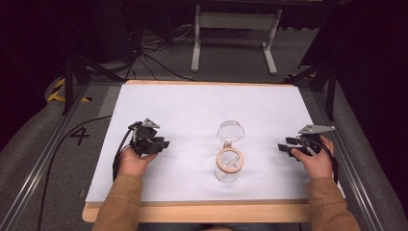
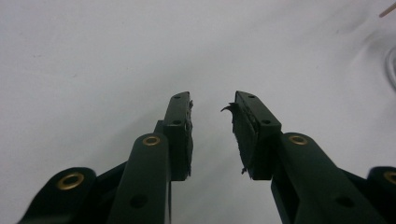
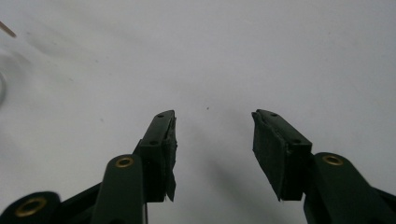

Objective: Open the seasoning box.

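Observation:
A clear glass jar (image 1: 229, 166) with a tan rim stands upright at the middle front of the white table top (image 1: 192, 106). Its hinged clear lid (image 1: 230, 130) hangs open behind it. My left gripper (image 1: 163, 143) rests on the table to the jar's left, open, nothing between its pads (image 2: 182, 133). My right gripper (image 1: 282, 147) rests to the jar's right, pointing toward the jar, open wider and holding nothing; its pads (image 3: 273, 149) show frayed edges. In the left gripper view the jar's blurred edge (image 2: 391, 65) lies at the far right.
A wooden board's edge (image 1: 202, 211) runs under the white sheet at the front. Metal rails (image 1: 38, 168) flank the table on both sides. A white frame's legs (image 1: 231, 38) stand on the grey floor beyond the far edge. A black cable (image 1: 62, 144) trails off left.

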The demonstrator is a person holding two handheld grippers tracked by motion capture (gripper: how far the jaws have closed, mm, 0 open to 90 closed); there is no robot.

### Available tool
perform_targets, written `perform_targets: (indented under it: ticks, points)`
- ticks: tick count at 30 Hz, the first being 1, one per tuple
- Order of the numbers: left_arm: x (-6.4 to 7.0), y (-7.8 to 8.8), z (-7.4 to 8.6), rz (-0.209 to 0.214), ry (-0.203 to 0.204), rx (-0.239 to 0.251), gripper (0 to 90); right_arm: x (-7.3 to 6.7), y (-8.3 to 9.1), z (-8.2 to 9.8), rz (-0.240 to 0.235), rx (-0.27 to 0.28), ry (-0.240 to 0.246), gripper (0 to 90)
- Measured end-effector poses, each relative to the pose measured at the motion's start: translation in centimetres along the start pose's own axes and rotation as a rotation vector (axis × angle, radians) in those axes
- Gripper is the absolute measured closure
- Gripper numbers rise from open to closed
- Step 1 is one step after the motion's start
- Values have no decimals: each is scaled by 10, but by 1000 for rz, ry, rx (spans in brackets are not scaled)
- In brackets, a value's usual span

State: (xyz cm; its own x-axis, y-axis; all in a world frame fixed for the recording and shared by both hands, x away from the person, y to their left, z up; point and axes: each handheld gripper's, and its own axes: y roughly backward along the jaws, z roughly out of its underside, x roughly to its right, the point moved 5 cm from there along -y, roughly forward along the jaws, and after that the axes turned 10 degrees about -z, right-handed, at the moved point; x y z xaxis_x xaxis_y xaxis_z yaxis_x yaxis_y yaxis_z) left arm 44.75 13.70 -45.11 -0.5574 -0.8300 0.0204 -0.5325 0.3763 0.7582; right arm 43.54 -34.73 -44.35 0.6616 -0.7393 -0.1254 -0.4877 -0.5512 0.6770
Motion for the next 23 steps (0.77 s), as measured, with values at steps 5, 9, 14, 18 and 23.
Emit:
perform_targets:
  ticks: [5,9,14,18,23]
  points:
    - [-3,-7,5,-18,-12,-11,661,2,-10,7,-8,-40,0,493]
    - [-3,-11,8,-10,-16,-23,639,4,-16,11,-9,-61,9,491]
    - [-2,-14,10,3,-19,-34,626,2,-22,14,3,-83,31,477]
    - [-1,-14,10,8,-33,-35,626,1,-23,13,0,-75,43,474]
    - [0,-14,8,-2,-40,-8,596,-1,-20,9,4,-48,62,474]
